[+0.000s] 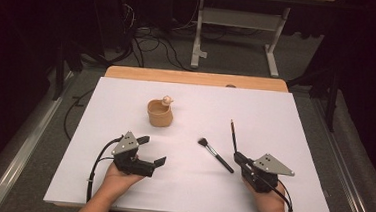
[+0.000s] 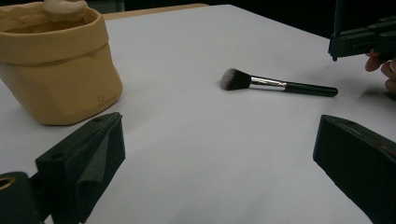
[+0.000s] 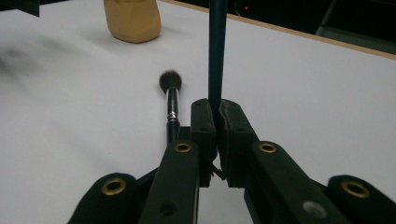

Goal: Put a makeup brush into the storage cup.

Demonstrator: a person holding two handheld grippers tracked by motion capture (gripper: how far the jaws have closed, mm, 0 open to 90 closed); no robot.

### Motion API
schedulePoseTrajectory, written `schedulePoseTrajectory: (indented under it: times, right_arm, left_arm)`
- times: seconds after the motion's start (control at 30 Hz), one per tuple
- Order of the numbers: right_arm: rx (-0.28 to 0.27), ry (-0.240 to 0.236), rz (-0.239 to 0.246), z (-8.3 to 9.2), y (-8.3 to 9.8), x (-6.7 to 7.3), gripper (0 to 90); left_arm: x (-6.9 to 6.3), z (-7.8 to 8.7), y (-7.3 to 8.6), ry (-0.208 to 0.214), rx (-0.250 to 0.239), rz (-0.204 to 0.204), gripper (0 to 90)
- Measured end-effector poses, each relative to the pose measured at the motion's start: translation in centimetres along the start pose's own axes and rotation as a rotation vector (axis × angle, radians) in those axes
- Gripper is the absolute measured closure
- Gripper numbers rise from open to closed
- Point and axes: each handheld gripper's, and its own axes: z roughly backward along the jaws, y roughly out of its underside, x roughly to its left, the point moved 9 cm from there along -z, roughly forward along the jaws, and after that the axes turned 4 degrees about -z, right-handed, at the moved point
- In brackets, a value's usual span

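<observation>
A tan pot (image 1: 159, 113) stands on the white table (image 1: 126, 96), with a pale round-topped item (image 1: 167, 100) poking out of it. A black makeup brush (image 1: 215, 155) lies flat mid-table, bristles pointing left. My right gripper (image 1: 237, 156) is shut on the end of a thin dark brush (image 1: 233, 135) whose length points away from me; in the right gripper view the pads (image 3: 201, 122) clamp its handle (image 3: 217, 51). My left gripper (image 1: 152, 150) is open, nothing between its jaws, near the pot (image 2: 56, 70) and facing the makeup brush (image 2: 278, 85).
The table's wooden back edge (image 1: 198, 78) shows beyond the white sheet. Behind it stand a white frame (image 1: 237, 19) and tangled cables (image 1: 150, 43) on the floor. A black cable (image 1: 93, 172) trails from the left gripper.
</observation>
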Motion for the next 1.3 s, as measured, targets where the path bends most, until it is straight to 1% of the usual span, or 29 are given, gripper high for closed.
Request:
schedulePoseTrajectory:
  times: [0.03,0.07,0.1,0.2,0.23,0.27,0.3,0.33,0.37,0.4,0.47,0.57,0.63,0.73,0.77,0.83,0.87,0.9,0.97,1.0,1.03,1.07,1.2,1.23,1.3]
  right_arm:
    - [-0.007,-0.007,-0.005,0.0,-0.1,0.1,87.0]
    - [-0.001,-0.003,-0.013,0.0,-0.1,0.2,87.0]
    - [-0.003,-0.004,0.004,0.0,-0.1,0.2,87.1]
    - [-0.007,-0.011,0.006,0.0,-0.2,0.4,87.1]
    - [-0.008,-0.013,-0.003,0.1,-0.2,0.5,87.1]
    - [-0.009,-0.012,0.005,0.1,-0.3,0.5,87.0]
    - [-0.010,-0.014,0.001,0.0,-0.3,0.6,87.1]
    - [-0.015,-0.019,0.013,0.0,-0.4,0.7,87.1]
    - [-0.015,-0.022,0.006,0.0,-0.5,0.8,87.1]
    - [-0.014,-0.022,0.013,0.0,-0.6,0.9,87.1]
    - [-0.026,-0.034,0.009,0.0,-1.0,1.4,87.0]
    - [-0.049,-0.043,0.009,-0.1,-1.8,1.8,87.0]
    - [-0.049,-0.054,0.006,-0.2,-2.1,2.3,87.1]
    - [-0.048,-0.066,0.020,-0.6,-2.4,2.9,87.1]
    - [-0.046,-0.067,0.017,-0.7,-2.5,3.0,87.0]
    - [-0.045,-0.072,0.019,-0.9,-2.8,3.3,87.0]
    - [-0.053,-0.076,0.023,-1.0,-2.9,3.4,87.0]
    - [-0.046,-0.073,0.025,-1.0,-3.0,3.4,87.1]
    - [-0.051,-0.075,0.009,-1.2,-3.2,3.4,87.1]
    - [-0.053,-0.073,0.017,-1.3,-3.4,3.4,87.1]
    - [-0.052,-0.069,0.012,-1.3,-3.4,3.5,87.1]
    - [-0.052,-0.071,0.021,-1.4,-3.5,3.5,87.0]
    - [-0.053,-0.071,0.021,-1.7,-3.9,3.7,87.1]
    - [-0.051,-0.070,0.026,-1.8,-3.9,3.7,87.1]
    - [-0.047,-0.066,0.033,-1.9,-4.1,3.8,87.1]
  left_arm:
    - [0.0,0.0,0.0,0.000,0.000,0.000,2.8]
    - [0.0,0.0,-0.1,-0.001,-0.004,0.001,2.8]
    - [-0.1,0.0,-0.1,0.002,-0.006,0.003,2.8]
    - [-0.3,-0.1,-0.2,0.012,-0.017,0.000,3.2]
    - [-0.4,-0.1,-0.2,0.014,-0.018,-0.003,3.9]
    - [-0.4,-0.1,-0.2,0.016,-0.019,-0.002,4.5]
    - [-0.5,-0.2,-0.3,0.020,-0.022,0.002,4.6]
    - [-0.6,-0.2,-0.3,0.021,-0.023,0.004,4.6]
    - [-0.7,-0.2,-0.4,0.022,-0.025,0.006,4.6]
    - [-0.8,-0.2,-0.5,0.025,-0.028,0.009,4.6]
    - [-1.0,-0.3,-0.6,0.036,-0.029,0.019,4.5]
    - [-1.5,-0.5,-1.0,0.046,-0.024,0.004,4.4]
    - [-1.8,-0.7,-1.3,0.052,-0.029,0.001,4.2]
    - [-2.3,-1.0,-1.7,0.061,-0.040,0.002,3.0]
    - [-2.3,-1.0,-1.7,0.061,-0.040,0.002,2.9]
    - [-2.6,-1.1,-2.3,0.072,-0.054,-0.009,2.4]
    - [-2.7,-1.2,-2.5,0.073,-0.057,-0.012,2.2]
    - [-2.7,-1.2,-2.7,0.076,-0.055,-0.013,2.2]
    - [-2.7,-1.3,-3.1,0.078,-0.056,-0.019,1.6]
    - [-2.7,-1.3,-3.3,0.079,-0.057,-0.022,1.5]
    - [-2.7,-1.3,-3.5,0.079,-0.056,-0.027,1.5]
    - [-2.7,-1.3,-3.8,0.080,-0.060,-0.029,1.4]
    - [-2.5,-1.4,-4.5,0.079,-0.063,-0.036,1.3]
    - [-2.5,-1.4,-4.5,0.079,-0.063,-0.036,1.3]
    - [-2.2,-1.5,-5.0,0.080,-0.074,-0.029,1.3]
